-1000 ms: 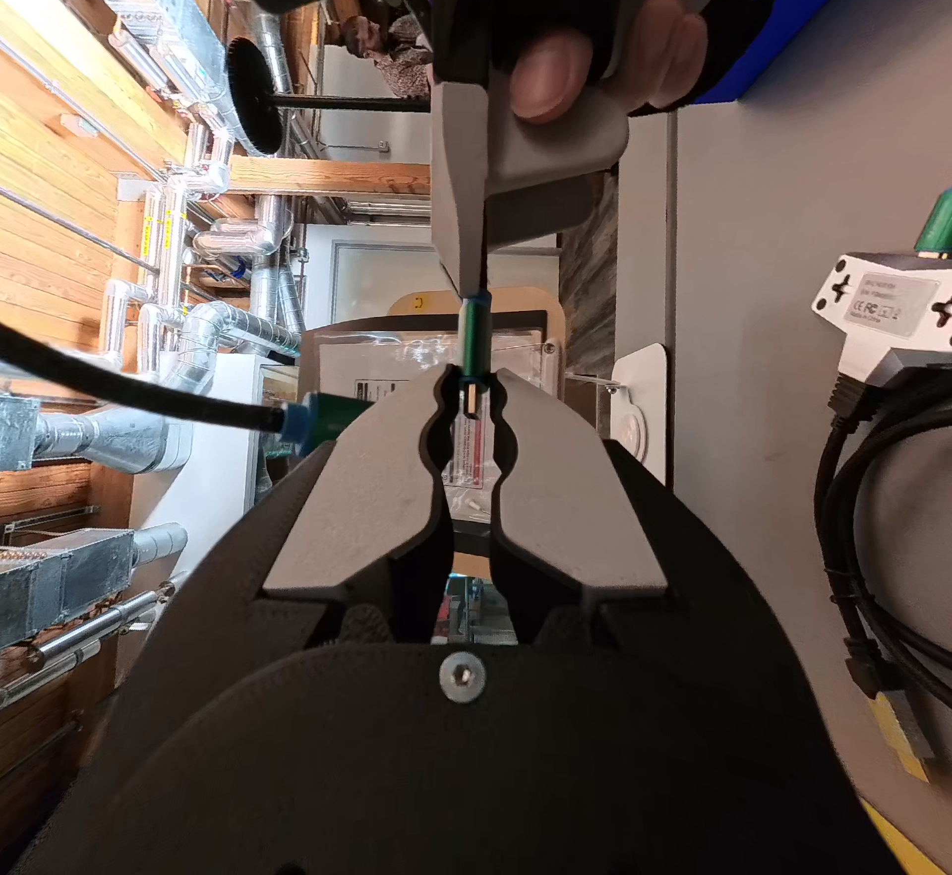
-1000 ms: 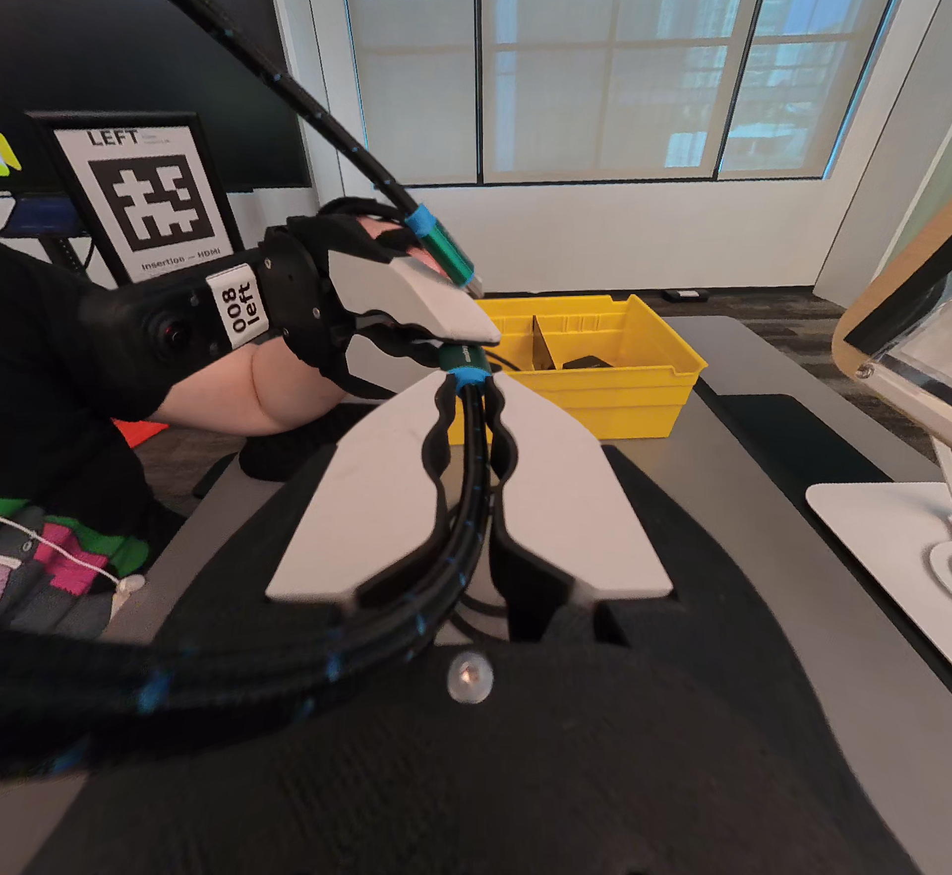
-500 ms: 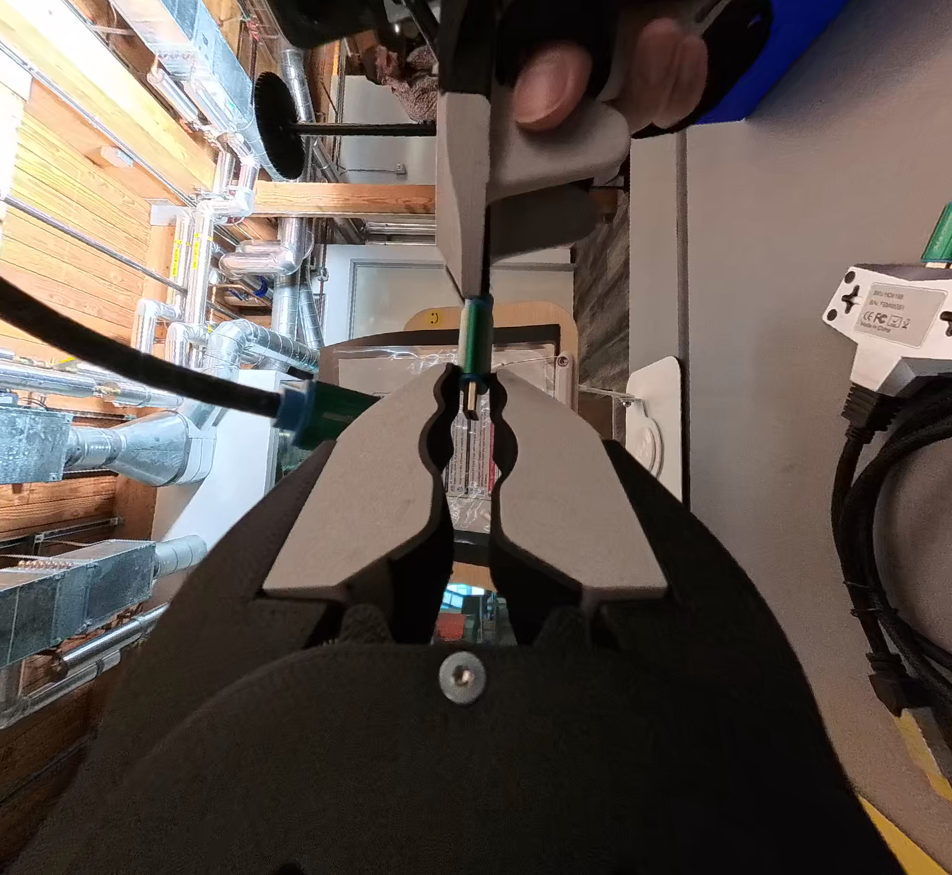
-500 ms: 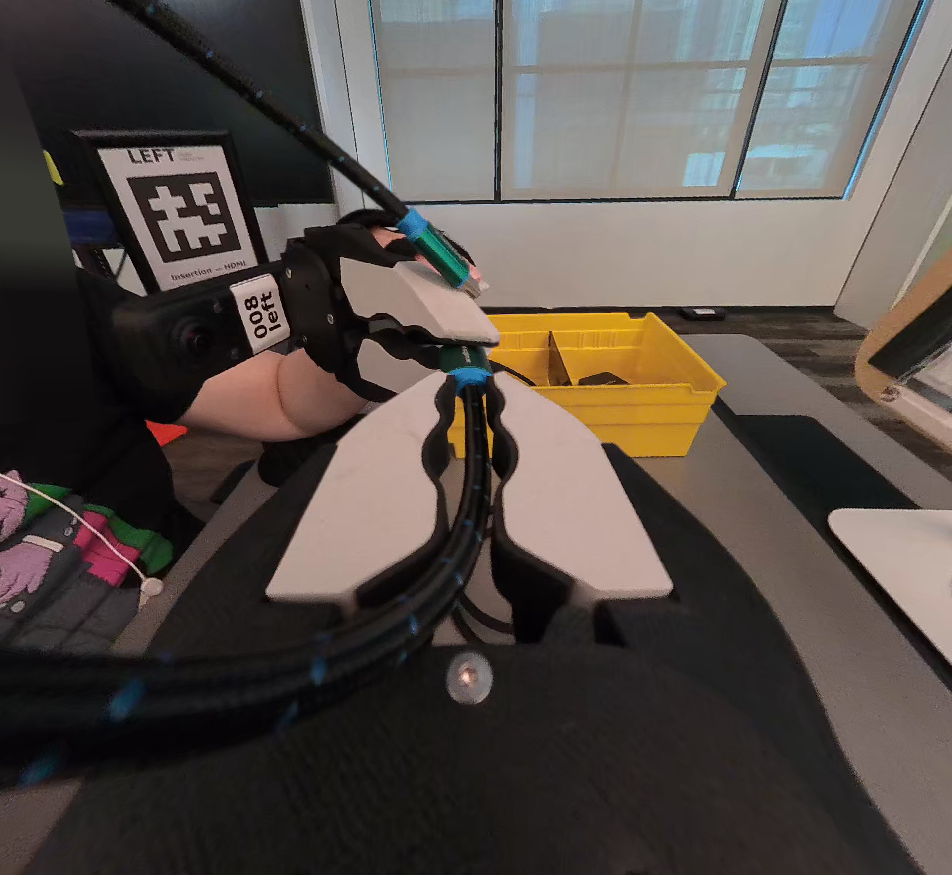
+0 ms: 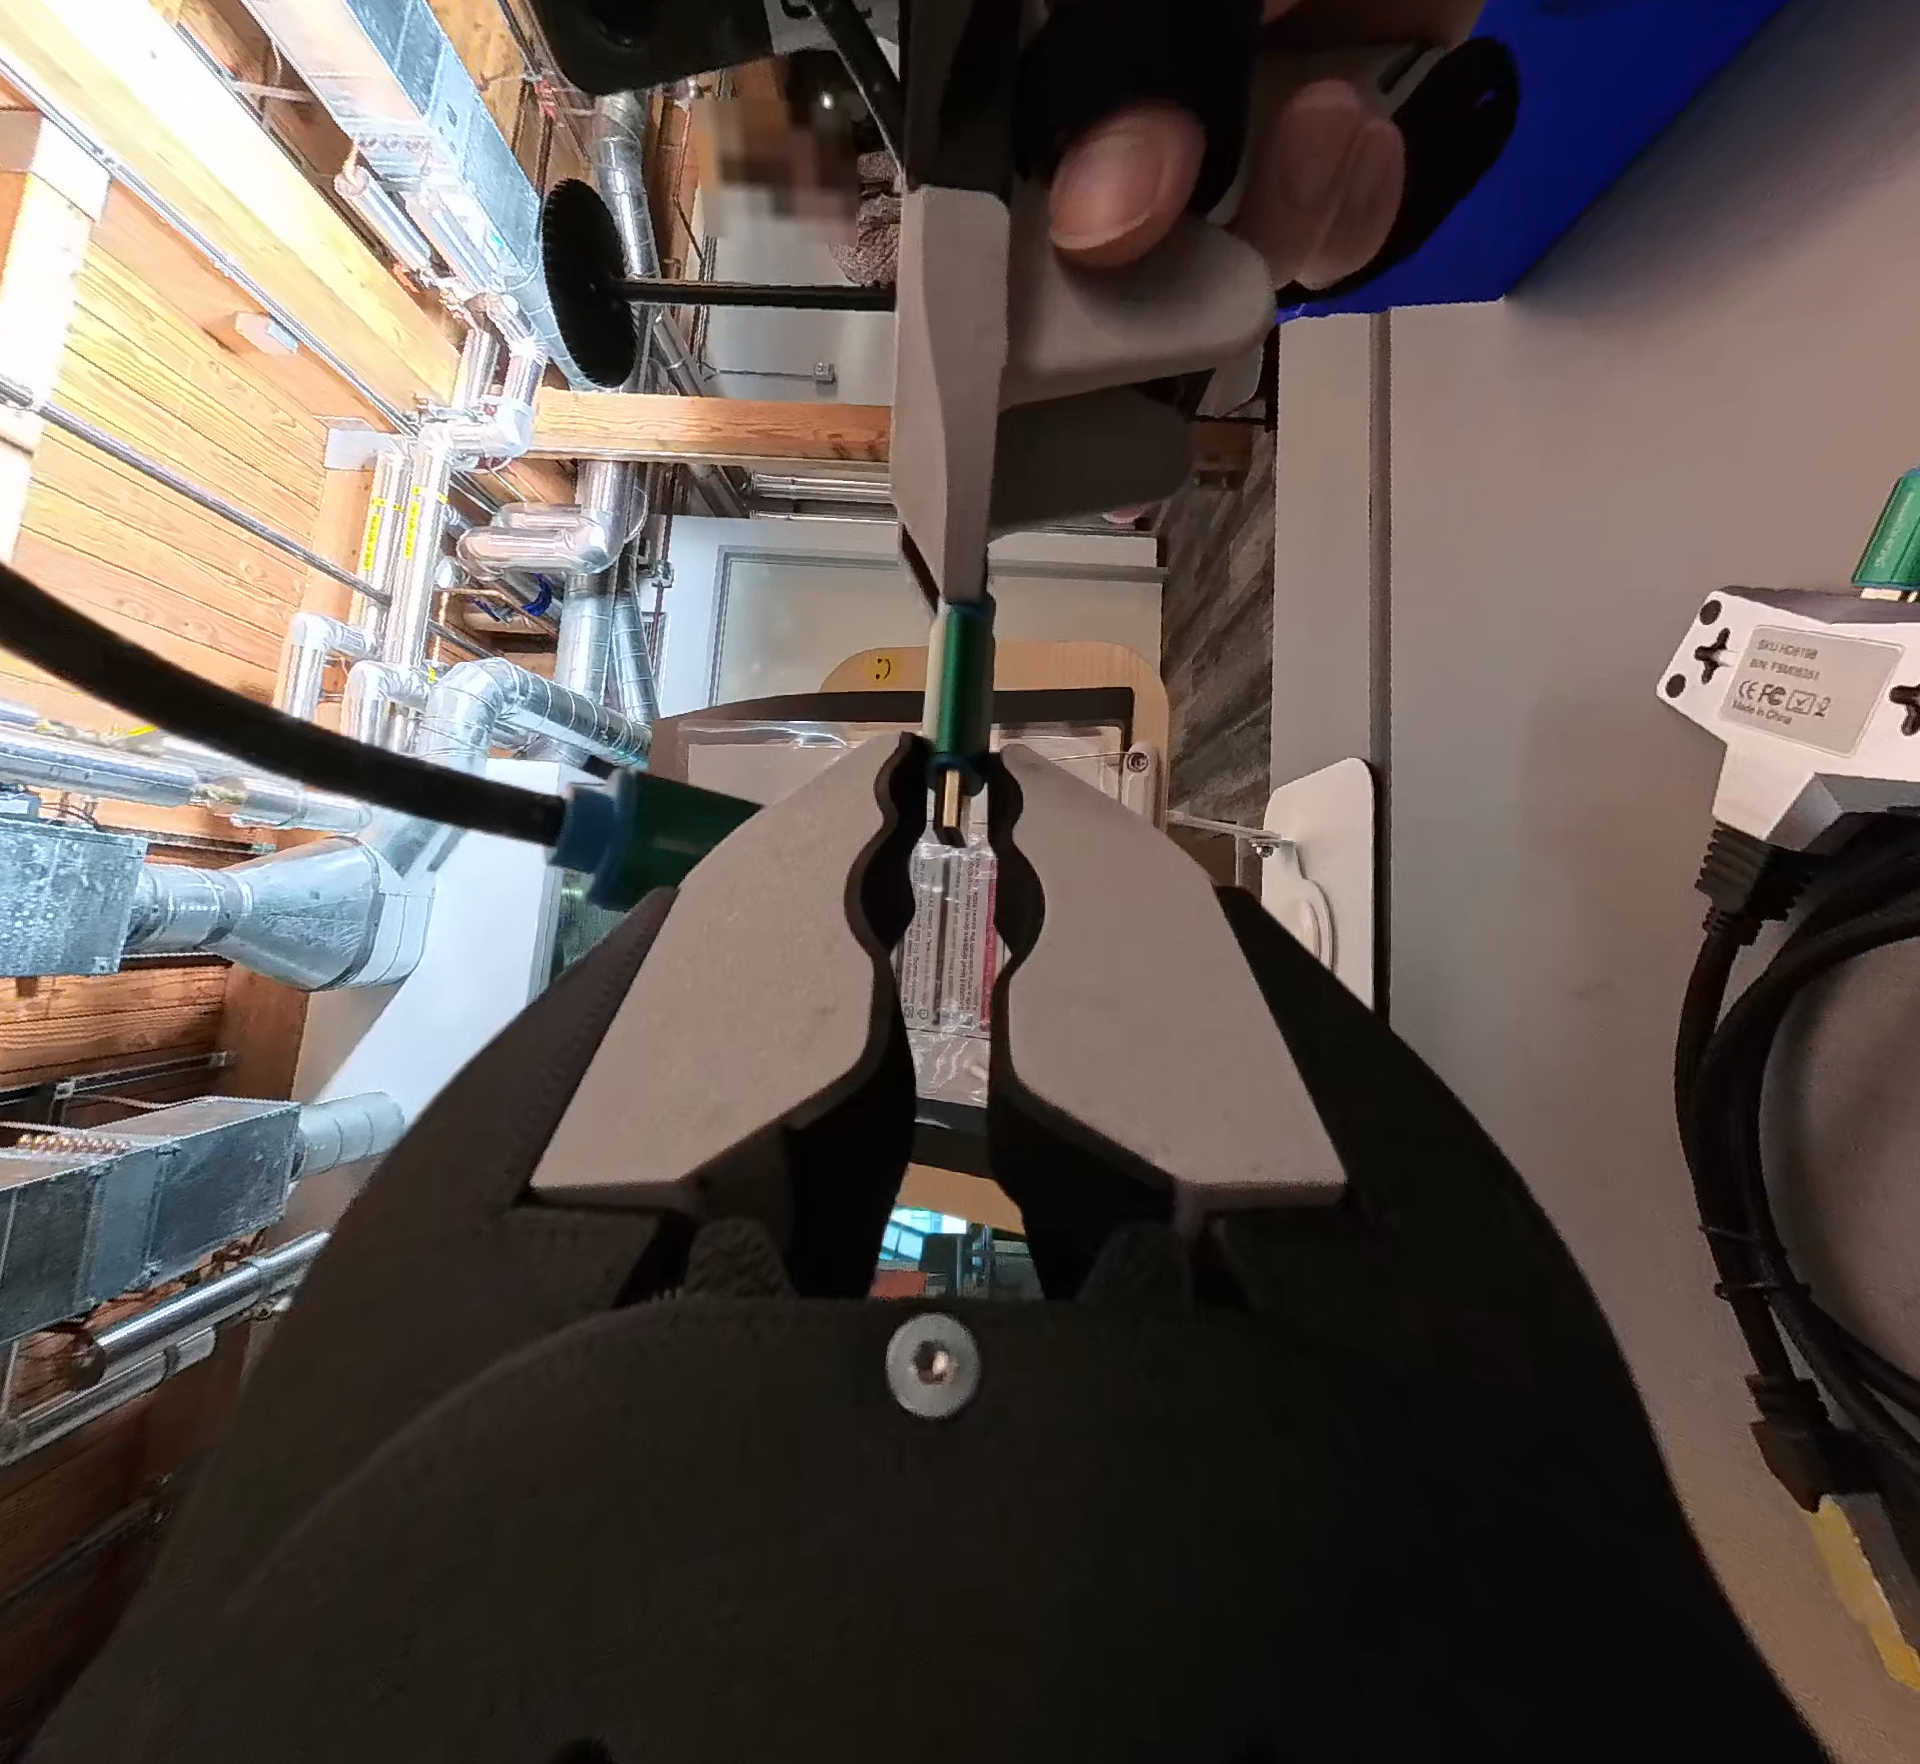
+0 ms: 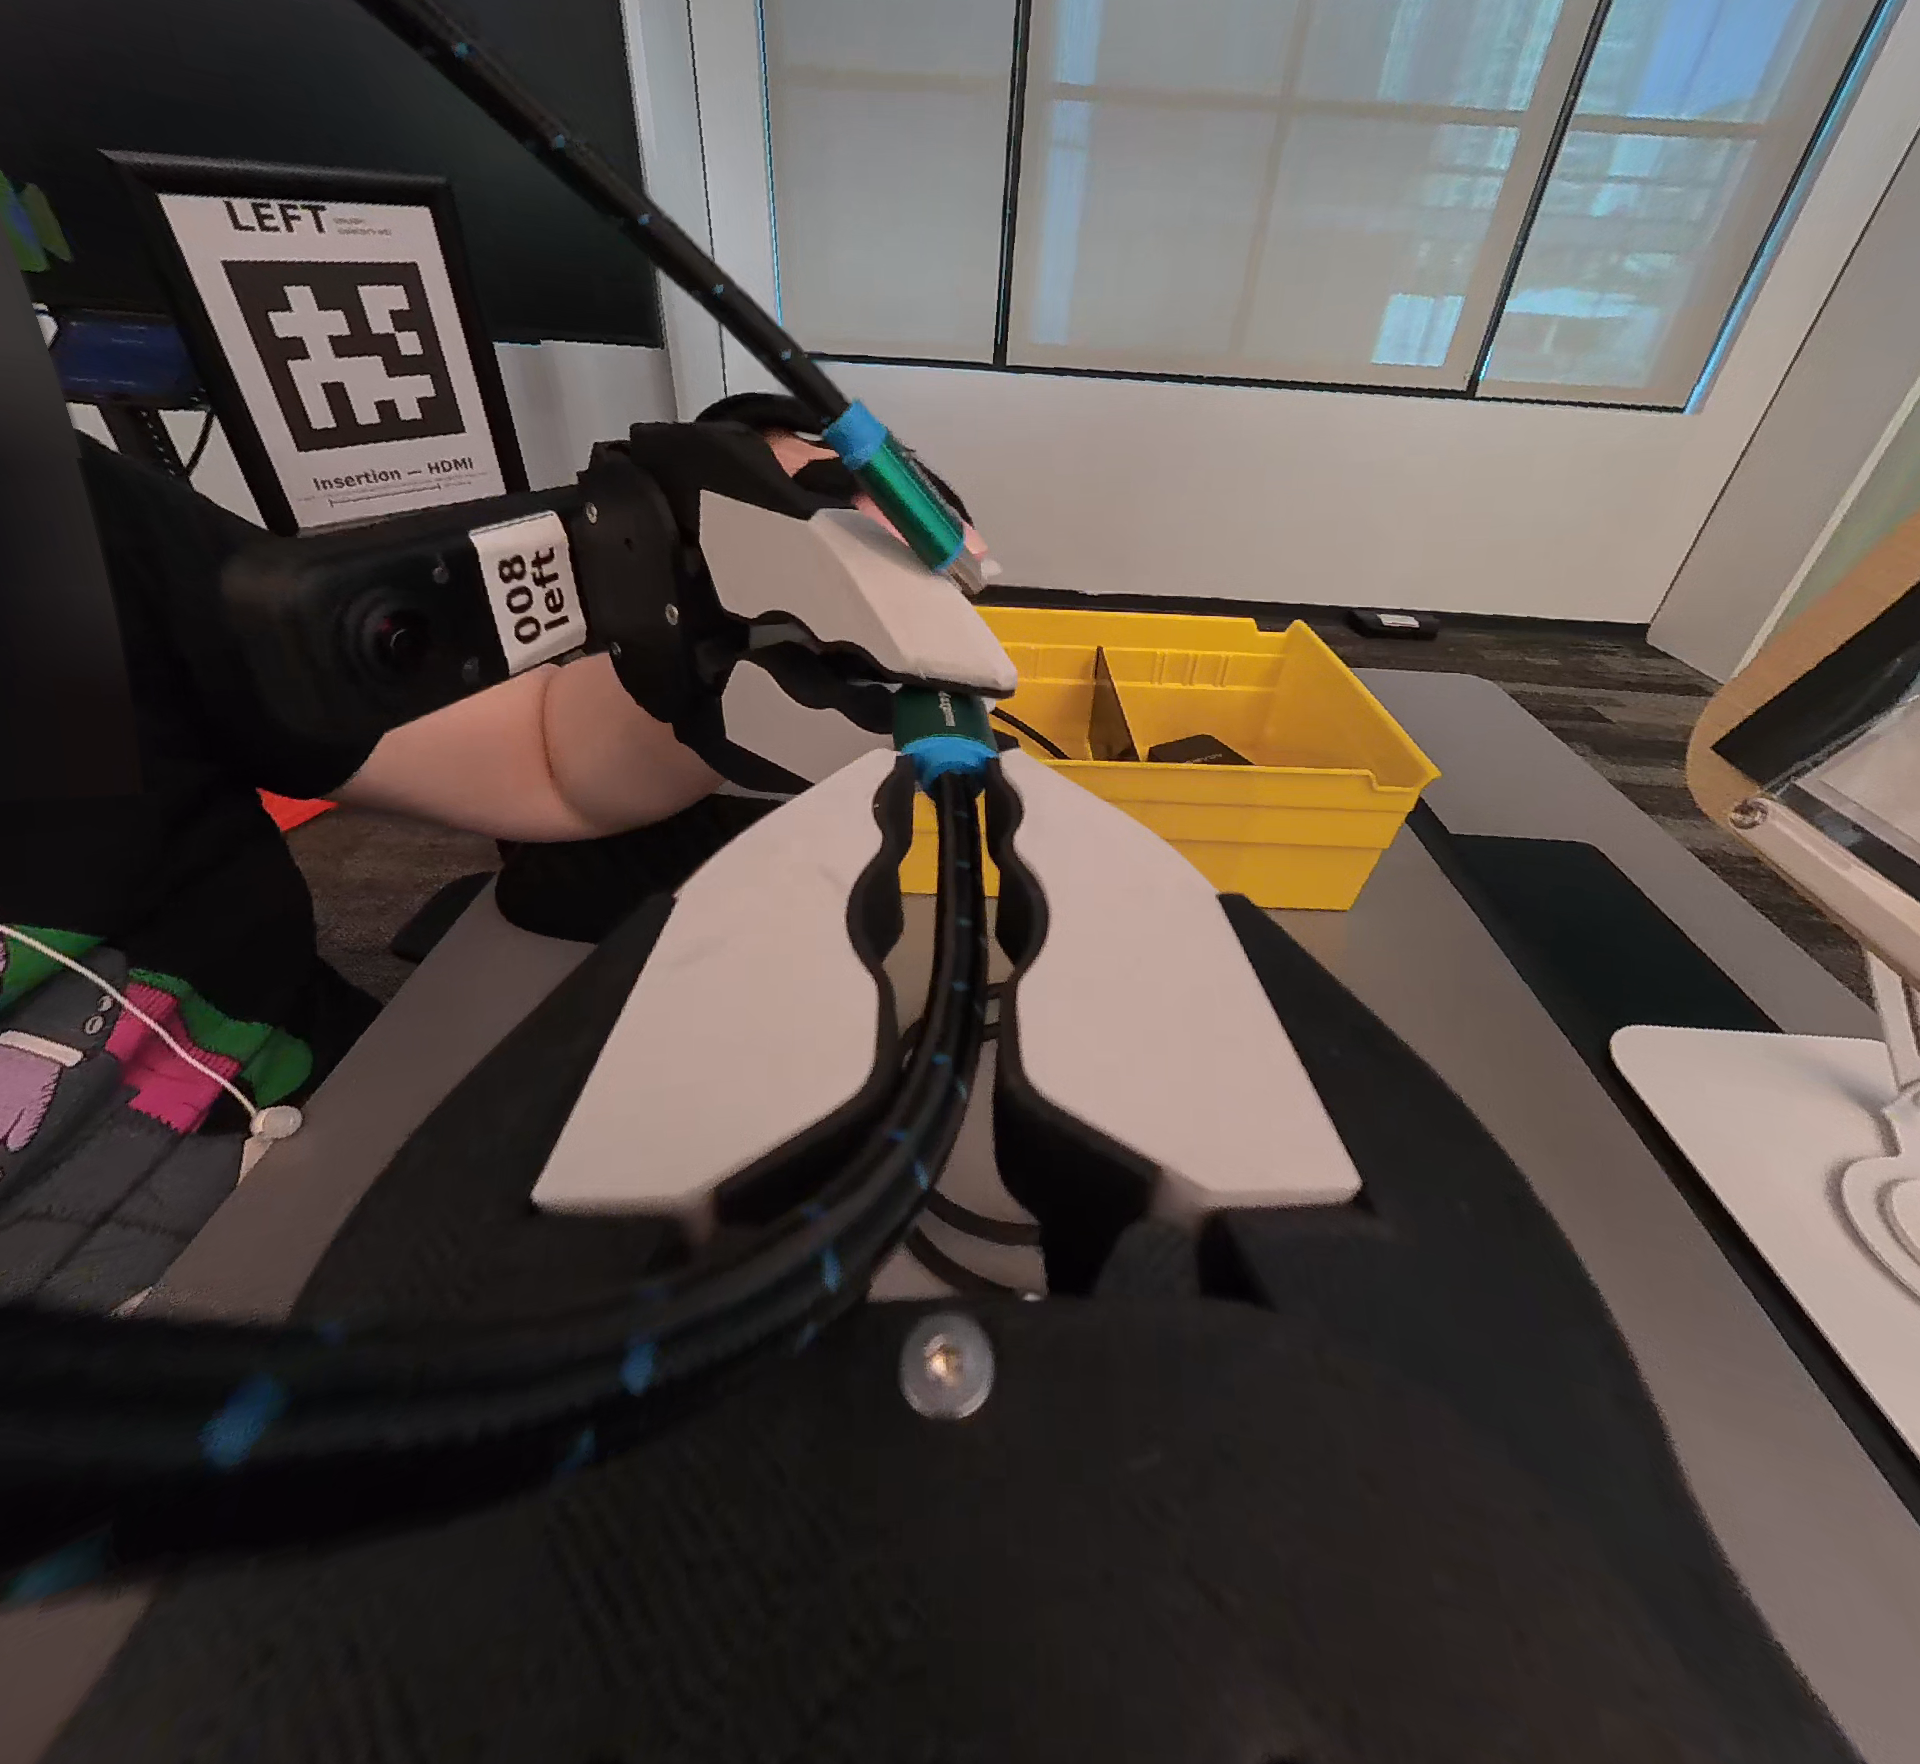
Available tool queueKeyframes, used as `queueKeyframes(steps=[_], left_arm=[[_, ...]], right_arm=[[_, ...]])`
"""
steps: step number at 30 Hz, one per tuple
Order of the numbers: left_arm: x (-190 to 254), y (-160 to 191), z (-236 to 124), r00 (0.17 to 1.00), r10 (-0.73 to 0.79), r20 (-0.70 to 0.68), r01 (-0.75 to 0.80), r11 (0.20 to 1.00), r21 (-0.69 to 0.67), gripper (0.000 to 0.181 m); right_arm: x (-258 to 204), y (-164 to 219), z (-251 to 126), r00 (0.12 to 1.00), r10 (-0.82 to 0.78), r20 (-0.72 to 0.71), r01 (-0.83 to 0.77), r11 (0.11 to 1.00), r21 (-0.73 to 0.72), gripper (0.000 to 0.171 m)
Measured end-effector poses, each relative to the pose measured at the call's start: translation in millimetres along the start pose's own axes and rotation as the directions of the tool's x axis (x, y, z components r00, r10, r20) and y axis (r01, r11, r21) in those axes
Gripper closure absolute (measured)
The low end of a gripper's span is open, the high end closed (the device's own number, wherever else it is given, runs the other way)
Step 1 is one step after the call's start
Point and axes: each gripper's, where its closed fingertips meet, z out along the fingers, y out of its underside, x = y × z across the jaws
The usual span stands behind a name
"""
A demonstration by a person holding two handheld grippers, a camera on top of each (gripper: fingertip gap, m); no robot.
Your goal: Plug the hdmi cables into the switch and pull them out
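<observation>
HDMI spare plug (image 5: 665, 841) rests against the outer finger of the left gripper (image 5: 954, 779), and is best kept clear of the handover. At centre, the right gripper (image 6: 945, 779), clamped on the cable (image 6: 935, 987) just behind the green plug (image 5: 961, 675), holds its gold tip between the left jaws (narrowly apart, contact unclear); they should close squarely on the green shell before the right lets go. Switch (image 5: 1787, 706) lies well apart on the grey table (image 5: 1507, 571) at right.

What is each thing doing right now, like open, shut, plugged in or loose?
Left gripper, slightly open.
Right gripper, shut on the black cable.
Green plug, unplugged, tip between the left gripper's jaws.
Switch, black cords plugged into one side.
Second green plug, loose, lying over the left gripper.
</observation>
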Motion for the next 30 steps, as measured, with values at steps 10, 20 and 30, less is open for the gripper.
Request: queueKeyframes(steps=[10,20,30], left_arm=[[1.0,-3.6,-1.7,1.0,-0.016,-0.012,0.016,1.0,0.025,0.171],[-15.4,1.2,-1.5,0.972,-0.234,0.036,0.233,0.972,0.032,0.165],[65.8,-1.3,9.1,0.556,-0.674,-0.486,0.657,0.715,-0.24,0.136]], right_arm=[[-2.8,0.9,-1.9,1.0,-0.018,0.007,0.018,0.999,-0.032,0.16],[10.5,-14.9,-15.0,0.992,-0.067,-0.109,0.068,0.998,0.003,0.16],[4.2,-101.3,-127.0,0.901,-0.211,-0.379,0.29,0.943,0.163,0.16]])
